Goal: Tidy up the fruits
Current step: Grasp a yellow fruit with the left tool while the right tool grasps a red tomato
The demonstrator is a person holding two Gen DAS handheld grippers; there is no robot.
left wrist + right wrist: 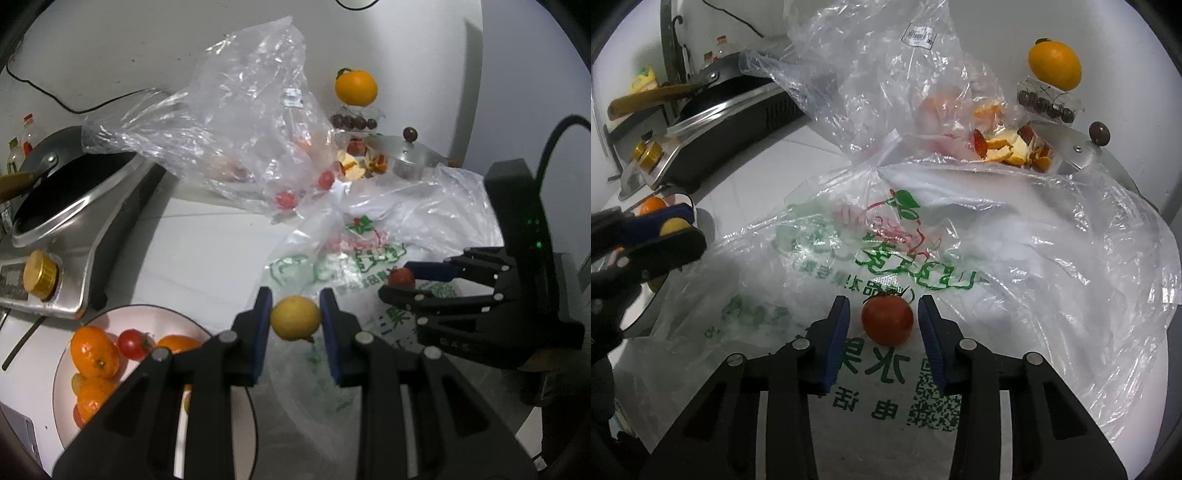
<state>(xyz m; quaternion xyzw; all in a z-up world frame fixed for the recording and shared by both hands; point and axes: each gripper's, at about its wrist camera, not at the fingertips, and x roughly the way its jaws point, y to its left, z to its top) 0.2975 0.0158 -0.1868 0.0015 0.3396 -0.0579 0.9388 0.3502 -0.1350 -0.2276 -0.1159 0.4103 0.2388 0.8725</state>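
Clamping a small yellow fruit (295, 318) above the plate's (147, 314) edge, left gripper (295, 325) holds firm; right gripper (882, 325) straddles cherry tomato (887, 319) on printed plastic bag (923, 258), pads apart.

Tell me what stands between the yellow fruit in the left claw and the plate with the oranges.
Nothing visible. The left claw is shut on the yellow fruit above the printed bag, and the plate lies just to its lower left, with only open air and the claw's own finger between them.
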